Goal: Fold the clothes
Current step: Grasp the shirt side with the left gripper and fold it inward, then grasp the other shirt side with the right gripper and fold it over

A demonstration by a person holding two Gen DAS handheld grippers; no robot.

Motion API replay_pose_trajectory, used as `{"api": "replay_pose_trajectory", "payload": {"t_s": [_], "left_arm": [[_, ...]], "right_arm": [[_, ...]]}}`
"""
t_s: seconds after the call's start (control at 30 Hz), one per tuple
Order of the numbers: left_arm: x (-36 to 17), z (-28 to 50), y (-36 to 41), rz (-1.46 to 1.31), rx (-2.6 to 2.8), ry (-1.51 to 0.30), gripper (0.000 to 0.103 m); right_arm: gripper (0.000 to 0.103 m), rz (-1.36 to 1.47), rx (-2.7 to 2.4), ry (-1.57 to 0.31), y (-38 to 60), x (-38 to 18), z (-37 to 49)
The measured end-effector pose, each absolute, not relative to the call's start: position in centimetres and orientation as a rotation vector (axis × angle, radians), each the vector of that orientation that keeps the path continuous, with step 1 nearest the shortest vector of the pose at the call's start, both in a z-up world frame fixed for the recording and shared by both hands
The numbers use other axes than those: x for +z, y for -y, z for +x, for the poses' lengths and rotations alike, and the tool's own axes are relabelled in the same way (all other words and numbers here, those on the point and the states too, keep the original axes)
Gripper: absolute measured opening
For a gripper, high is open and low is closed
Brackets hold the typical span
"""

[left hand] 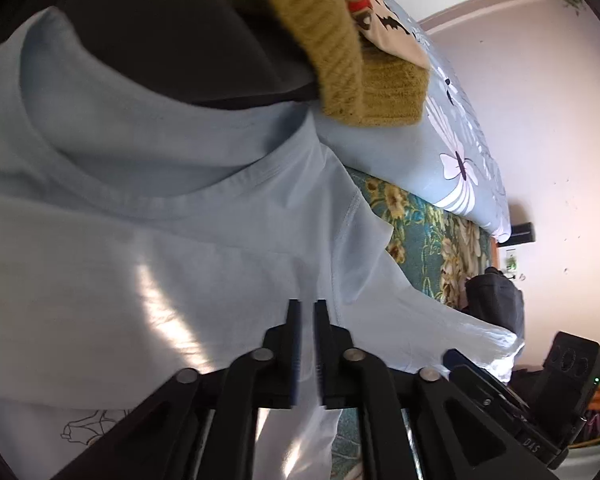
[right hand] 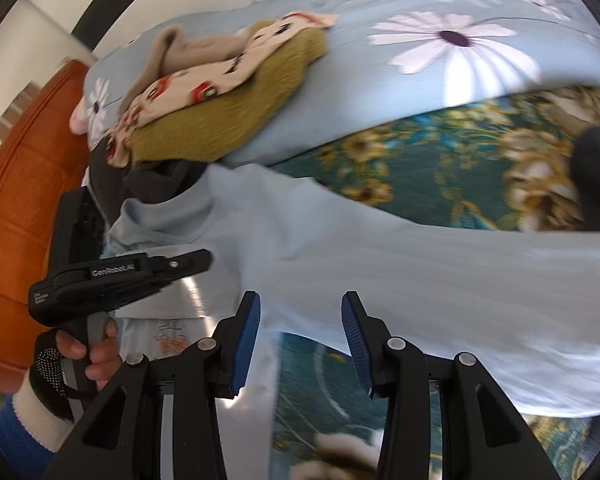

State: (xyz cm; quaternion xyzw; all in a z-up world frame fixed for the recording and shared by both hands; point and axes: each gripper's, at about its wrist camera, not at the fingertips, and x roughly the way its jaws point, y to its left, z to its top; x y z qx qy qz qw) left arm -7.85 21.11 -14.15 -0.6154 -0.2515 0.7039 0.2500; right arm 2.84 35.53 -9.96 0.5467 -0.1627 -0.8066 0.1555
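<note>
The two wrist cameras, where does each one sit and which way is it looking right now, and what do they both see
Left wrist: rides the left gripper, looking down its near-closed fingers at the light blue shirt; the right gripper shows at lower right.
Right wrist: rides the right gripper, looking down between parted blue pads at the shirt's hem; the left gripper and the hand holding it show at left.
Shared: the shirt, the mustard knit, the floral bedspread, the daisy duvet.
</note>
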Motion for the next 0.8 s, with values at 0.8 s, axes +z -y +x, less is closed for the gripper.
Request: {"api": "replay_pose_trajectory", "payload": {"t_s": [0.8], "left_arm": [[-12.4, 2.7, 4.6, -1.710, 2.442, 0.769, 0.053]], "right_arm": [[0.028, 1.719, -2.102, 0.559, -25.5, -17.2, -3.2]]}}
